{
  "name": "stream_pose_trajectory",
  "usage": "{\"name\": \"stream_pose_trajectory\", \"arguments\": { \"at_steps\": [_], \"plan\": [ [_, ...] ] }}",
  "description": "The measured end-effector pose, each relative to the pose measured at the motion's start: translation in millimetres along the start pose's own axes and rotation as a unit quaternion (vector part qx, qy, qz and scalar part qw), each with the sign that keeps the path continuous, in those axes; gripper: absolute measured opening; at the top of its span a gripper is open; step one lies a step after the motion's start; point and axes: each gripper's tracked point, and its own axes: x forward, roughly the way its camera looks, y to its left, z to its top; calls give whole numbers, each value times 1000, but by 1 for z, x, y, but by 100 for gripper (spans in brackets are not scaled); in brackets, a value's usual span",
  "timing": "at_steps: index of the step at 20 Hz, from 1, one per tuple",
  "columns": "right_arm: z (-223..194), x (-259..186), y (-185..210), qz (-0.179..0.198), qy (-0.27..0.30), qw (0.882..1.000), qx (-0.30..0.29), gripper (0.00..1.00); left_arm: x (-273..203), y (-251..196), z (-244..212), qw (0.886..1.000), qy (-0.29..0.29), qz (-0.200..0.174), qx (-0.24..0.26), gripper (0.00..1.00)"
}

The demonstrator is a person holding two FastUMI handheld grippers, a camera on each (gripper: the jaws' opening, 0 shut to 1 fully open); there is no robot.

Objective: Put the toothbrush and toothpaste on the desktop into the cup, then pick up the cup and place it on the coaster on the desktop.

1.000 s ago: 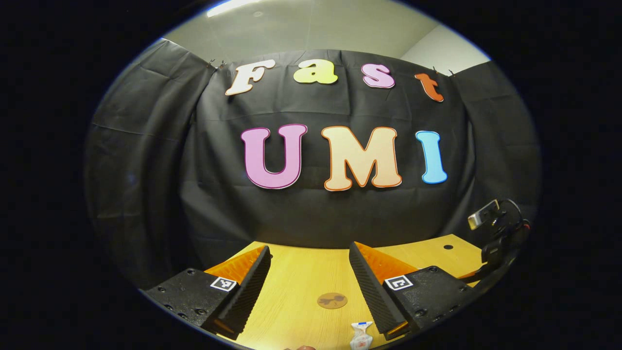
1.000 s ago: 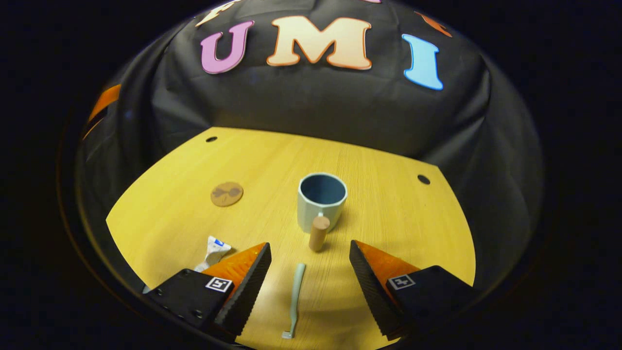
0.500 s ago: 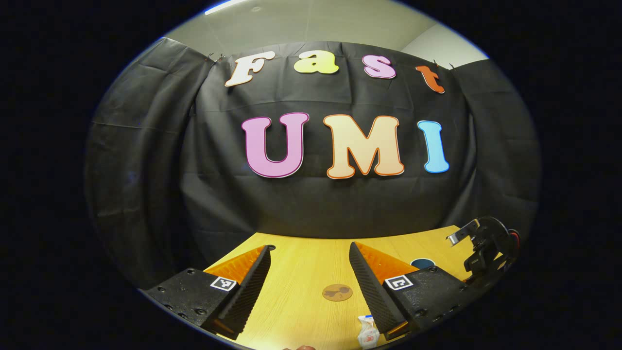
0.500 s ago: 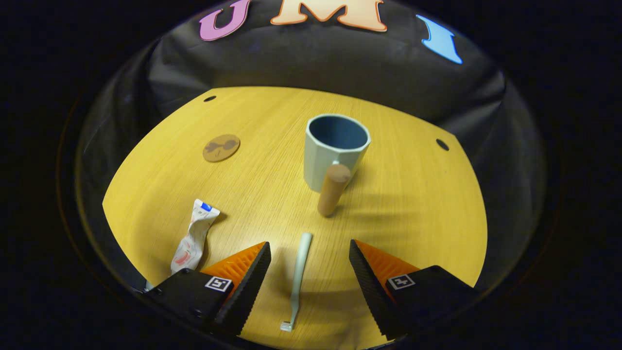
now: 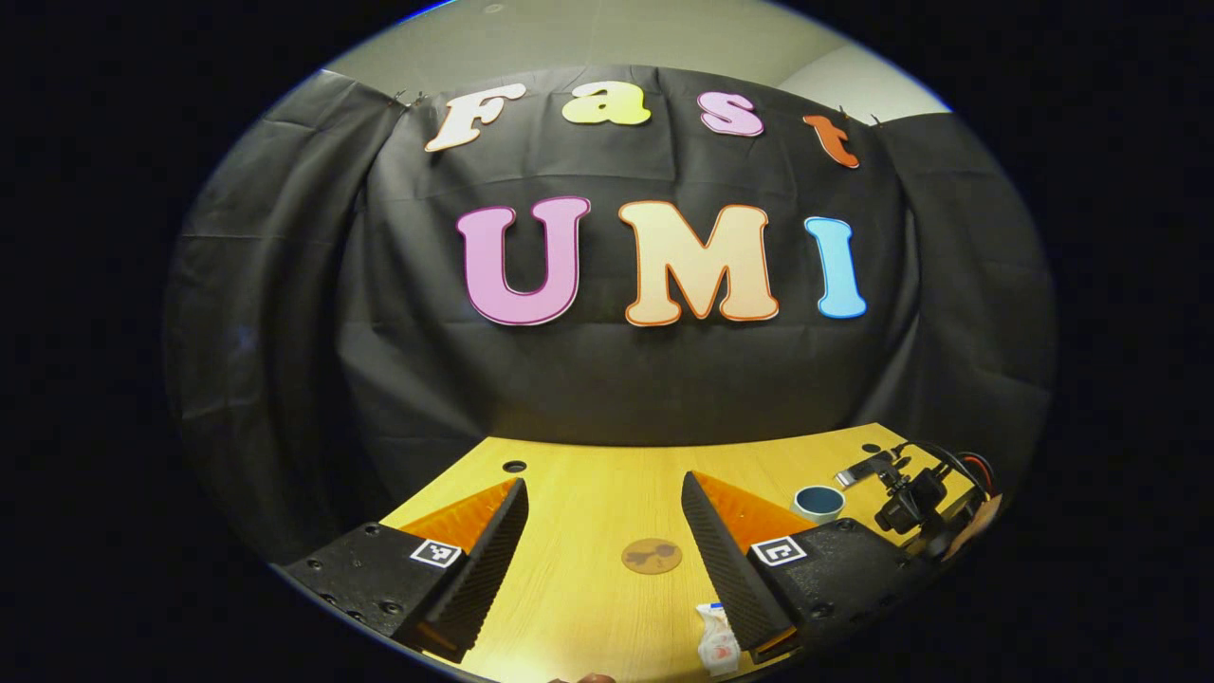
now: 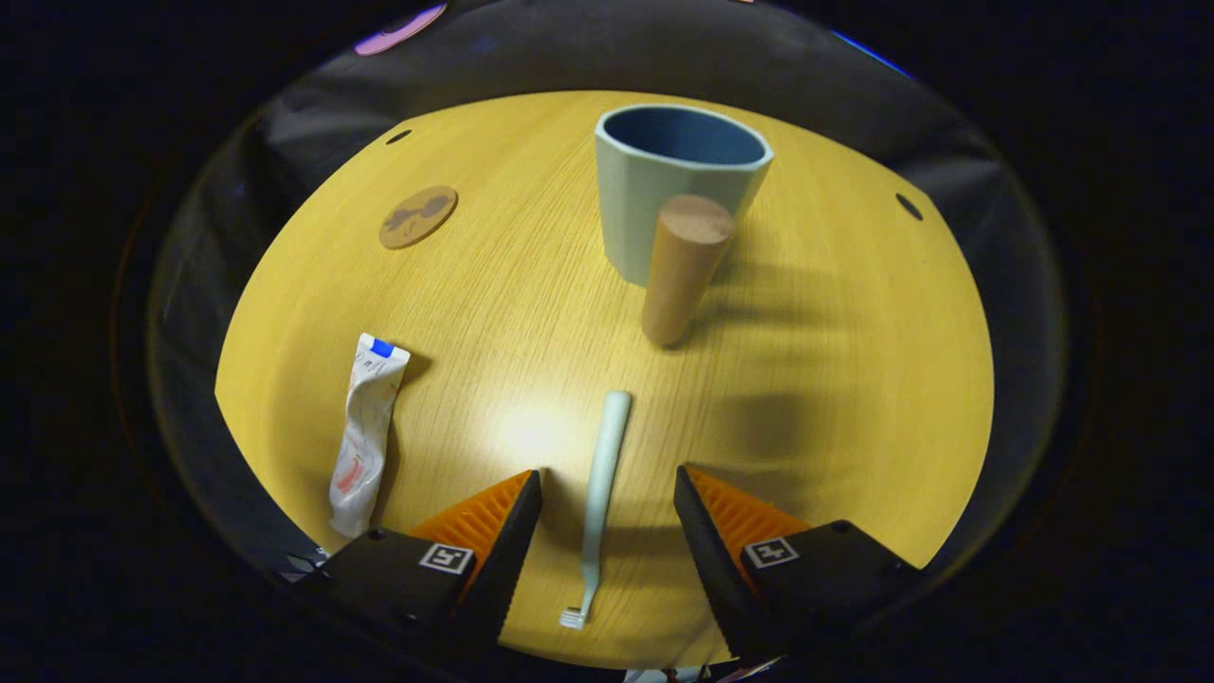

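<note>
In the right gripper view a pale green toothbrush (image 6: 599, 495) lies on the wooden desktop (image 6: 835, 379), its handle running between the open fingers of my right gripper (image 6: 607, 489), bristle end nearest the camera. A crumpled white toothpaste tube (image 6: 364, 429) lies to the left. Beyond stands a light blue cup (image 6: 675, 180) with a wooden peg handle (image 6: 683, 267), upright. The round brown coaster (image 6: 418, 216) lies at the far left. In the left gripper view my left gripper (image 5: 604, 498) hangs open above the desk, with the coaster (image 5: 652, 556), toothpaste (image 5: 718, 647) and cup (image 5: 818, 502) ahead.
The black cloth wall closes the desk's far side. Small dark holes (image 6: 909, 206) mark the desktop near its back corners. In the left gripper view the other gripper's rig (image 5: 915, 498) with cables shows at the right, beside the cup.
My right gripper has tilted down and come lower over the toothbrush, which now lies between its fingers, slightly narrowed. The left gripper view has tipped down a little, showing more desk and the cup.
</note>
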Motion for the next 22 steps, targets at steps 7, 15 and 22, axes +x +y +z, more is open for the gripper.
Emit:
{"name": "stream_pose_trajectory", "arguments": {
  "at_steps": [7,15,22],
  "plan": [
    [0,1,5,-9,13,999,-30,63,3,-7,-12,1000,18,-16,4,94],
    [0,-1,9,17,10,1000,2,9,7,-50,-68,992,98,-82,8,95],
    [1,-2,9,7,-13,1000,-19,9,7,-82,-132,975,184,-122,28,95]
  ]
}}
